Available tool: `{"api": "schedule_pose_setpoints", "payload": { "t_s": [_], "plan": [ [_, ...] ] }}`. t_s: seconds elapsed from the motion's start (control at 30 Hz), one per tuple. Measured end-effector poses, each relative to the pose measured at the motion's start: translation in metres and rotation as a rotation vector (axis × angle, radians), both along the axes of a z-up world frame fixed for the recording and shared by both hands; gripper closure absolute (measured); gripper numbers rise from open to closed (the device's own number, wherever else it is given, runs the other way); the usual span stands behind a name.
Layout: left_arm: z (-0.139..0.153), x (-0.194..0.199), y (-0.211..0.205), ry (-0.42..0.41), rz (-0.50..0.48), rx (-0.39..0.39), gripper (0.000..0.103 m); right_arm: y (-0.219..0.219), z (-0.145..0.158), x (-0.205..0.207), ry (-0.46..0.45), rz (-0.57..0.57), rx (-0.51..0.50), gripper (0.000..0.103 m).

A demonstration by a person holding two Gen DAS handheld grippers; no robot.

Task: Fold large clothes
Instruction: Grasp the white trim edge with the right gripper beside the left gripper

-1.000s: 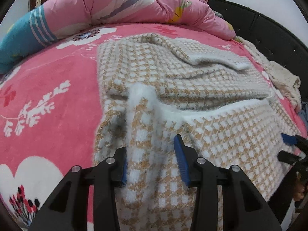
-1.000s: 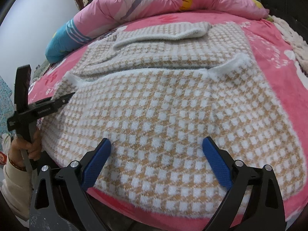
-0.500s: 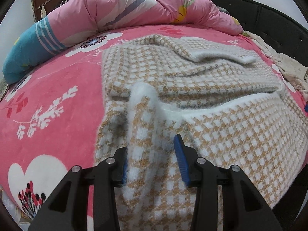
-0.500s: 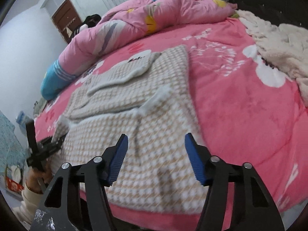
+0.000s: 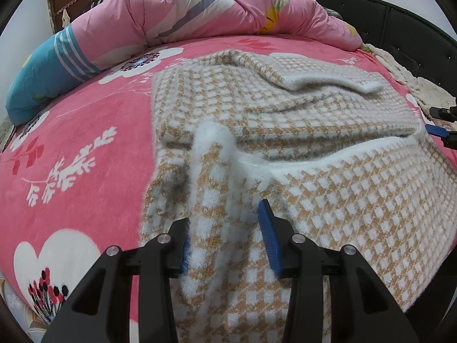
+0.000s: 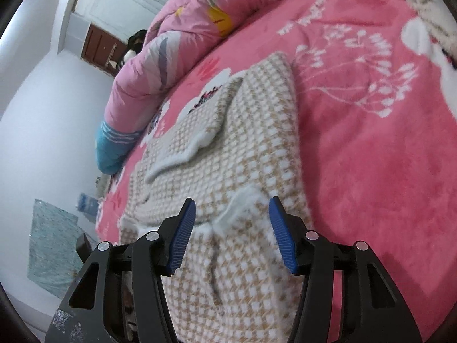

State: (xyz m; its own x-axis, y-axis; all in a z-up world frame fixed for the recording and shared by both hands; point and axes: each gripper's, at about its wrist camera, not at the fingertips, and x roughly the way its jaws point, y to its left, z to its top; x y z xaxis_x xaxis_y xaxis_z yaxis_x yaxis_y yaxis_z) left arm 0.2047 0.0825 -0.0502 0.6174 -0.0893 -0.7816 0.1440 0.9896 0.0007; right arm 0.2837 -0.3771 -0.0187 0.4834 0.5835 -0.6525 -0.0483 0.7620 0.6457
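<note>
Sweater (image 5: 328,200) hem is kept pinched by left gripper (image 5: 227,240); right gripper (image 6: 232,234), narrowed since before, is half-spread around opposite corner—lift seems imminent.

Between the pads of the left gripper (image 5: 227,240), a fuzzy knitted sweater (image 5: 328,188) is shown, its white edging brushed to a soft, hairy nap. Beyond it, a plush, matt fleece bedspread (image 5: 85,131) is seen, and farther off a smooth, faintly sheened quilted duvet (image 5: 200,8). The fingers (image 6: 148,265) of the right gripper (image 6: 232,234) are formed of matt black plastic, fitted with ribbed blue pads (image 6: 182,234) and bright metal screws (image 6: 310,235).
</note>
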Motion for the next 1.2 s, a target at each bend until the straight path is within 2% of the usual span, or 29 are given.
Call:
{"api": "schedule_pose_setpoints", "payload": {
  "t_s": [0.2, 0.33, 0.5, 0.77, 0.9, 1.03, 1.13, 1.2],
  "plan": [
    [0.0, 0.0, 0.0, 0.001, 0.002, -0.002, 0.064, -0.002, 0.005, 0.001, 0.003, 0.015, -0.001, 0.049],
    [0.0, 0.0, 0.0, 0.003, 0.004, -0.005, 0.064, 0.0, -0.006, 0.011, 0.052, 0.028, -0.004, 0.049],
    [-0.001, 0.0, 0.001, 0.003, 0.003, -0.008, 0.064, -0.001, -0.01, 0.006, 0.094, 0.067, 0.039, 0.049],
    [-0.001, 0.0, 0.0, 0.002, 0.003, -0.009, 0.064, 0.001, 0.0, -0.026, 0.113, 0.178, 0.004, 0.049],
    [-0.001, 0.0, 0.0, 0.003, 0.004, -0.007, 0.064, 0.007, 0.001, -0.027, 0.11, 0.205, -0.039, 0.049],
    [-0.001, 0.001, 0.001, 0.004, 0.005, -0.011, 0.064, 0.015, -0.007, -0.014, 0.123, 0.202, -0.078, 0.055],
    [-0.002, 0.0, 0.001, 0.004, 0.008, -0.014, 0.064, 0.021, -0.014, -0.008, 0.134, 0.184, -0.11, 0.064],
    [-0.001, 0.001, 0.002, 0.004, 0.006, -0.014, 0.064, 0.022, -0.015, -0.01, 0.131, 0.179, -0.128, 0.073]
  ]
}}
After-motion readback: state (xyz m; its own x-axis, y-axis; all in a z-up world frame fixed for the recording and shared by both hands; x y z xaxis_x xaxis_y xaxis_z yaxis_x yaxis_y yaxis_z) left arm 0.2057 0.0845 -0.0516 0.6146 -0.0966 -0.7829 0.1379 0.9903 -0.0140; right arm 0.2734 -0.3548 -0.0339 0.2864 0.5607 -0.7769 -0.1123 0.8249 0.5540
